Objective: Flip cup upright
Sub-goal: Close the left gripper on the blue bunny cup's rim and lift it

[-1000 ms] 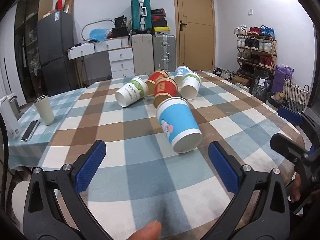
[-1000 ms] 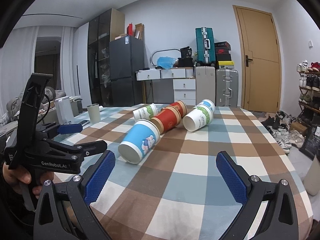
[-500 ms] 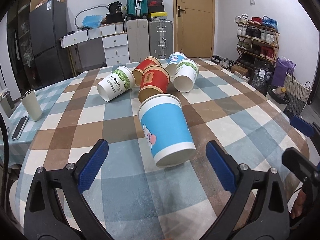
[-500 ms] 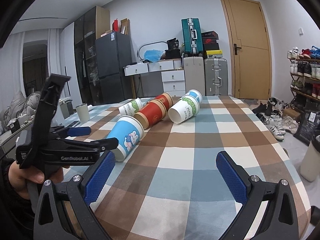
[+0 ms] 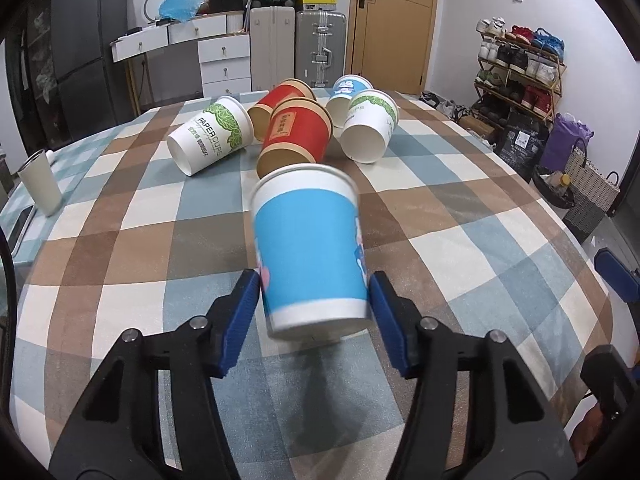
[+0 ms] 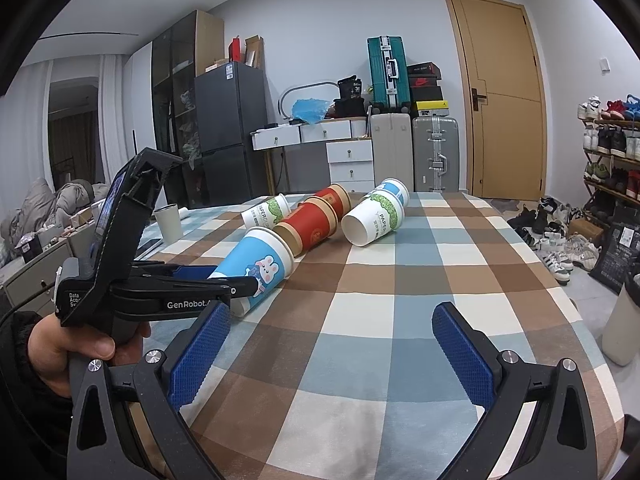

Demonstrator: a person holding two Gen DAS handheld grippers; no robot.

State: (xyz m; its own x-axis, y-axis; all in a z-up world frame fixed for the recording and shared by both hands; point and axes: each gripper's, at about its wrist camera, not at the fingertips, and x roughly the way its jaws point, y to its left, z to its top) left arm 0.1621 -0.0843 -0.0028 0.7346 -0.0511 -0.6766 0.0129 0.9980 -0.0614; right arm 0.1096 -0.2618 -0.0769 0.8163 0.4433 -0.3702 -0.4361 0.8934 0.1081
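A blue paper cup [image 5: 310, 248] with a cartoon rabbit lies on its side on the checked tablecloth [image 5: 460, 232], its base toward me. My left gripper [image 5: 314, 304] has closed on the cup's base end, one blue pad on each side, touching it. The cup [image 6: 256, 266] and the left gripper [image 6: 240, 280] also show in the right wrist view. My right gripper [image 6: 330, 344] is open and empty above the cloth [image 6: 400, 300], to the right of the cup.
Behind the blue cup lie two red cups [image 5: 298, 134], two white green-leaf cups [image 5: 210, 140] [image 5: 370, 132] and another blue cup [image 5: 346, 88], all on their sides. A white tumbler [image 5: 40, 186] stands at the table's left edge.
My left gripper has moved forward around the blue cup and its fingers have closed onto the base end. The right gripper has stayed open and shifted slightly.
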